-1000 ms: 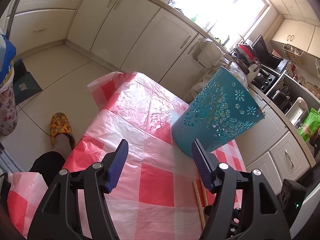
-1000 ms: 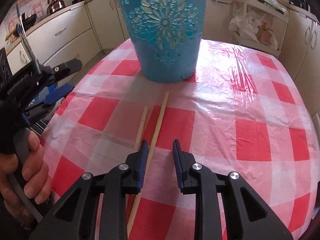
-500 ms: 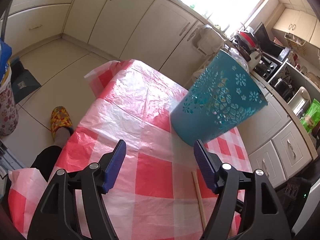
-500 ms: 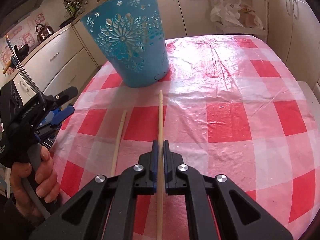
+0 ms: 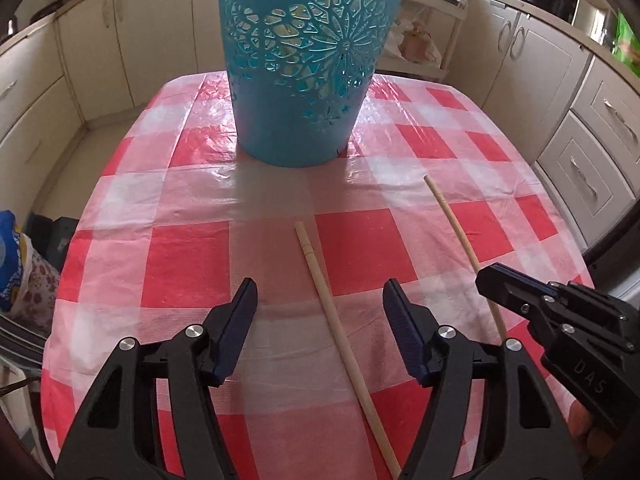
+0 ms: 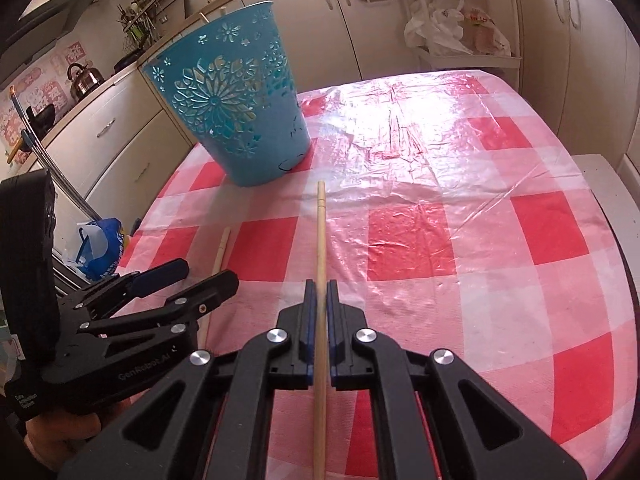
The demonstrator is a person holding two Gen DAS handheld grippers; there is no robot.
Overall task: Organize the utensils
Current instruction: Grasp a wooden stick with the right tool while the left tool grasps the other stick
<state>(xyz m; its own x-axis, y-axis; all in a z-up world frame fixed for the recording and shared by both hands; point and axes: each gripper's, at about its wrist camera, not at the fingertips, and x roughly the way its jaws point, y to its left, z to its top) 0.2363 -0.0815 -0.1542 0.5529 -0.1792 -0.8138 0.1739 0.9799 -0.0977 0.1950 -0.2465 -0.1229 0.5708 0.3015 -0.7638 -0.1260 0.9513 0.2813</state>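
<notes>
Left: the left gripper (image 5: 320, 316) is hovering low over the red-checked cloth (image 5: 188, 264), its jaws standing wide apart and holding nothing. Between them the near chopstick (image 5: 340, 336) is lying flat on the cloth, running away toward the bin; the wide opening is probably meant to let the fingers come down on either side of it.

Centre: the blue bin (image 5: 304, 64), a cut-out flower pattern in its wall, is standing upright at the far part of the table, well beyond both stick tips. It is likely serving as the holder into which the utensils are being gathered. A thin stick end seems to be showing above its rim in the right wrist view, though what it is cannot be told.

Right: the right gripper (image 6: 318, 320) is closing tightly on the far chopstick (image 6: 320, 240), the pads pinching it partway along its length so that the free end is pointing forward, toward the bin's base. Whether this stick is lifted off the cloth cannot be told. Gripping along the shaft should be leaving enough length ahead for tipping it into the bin.
</notes>
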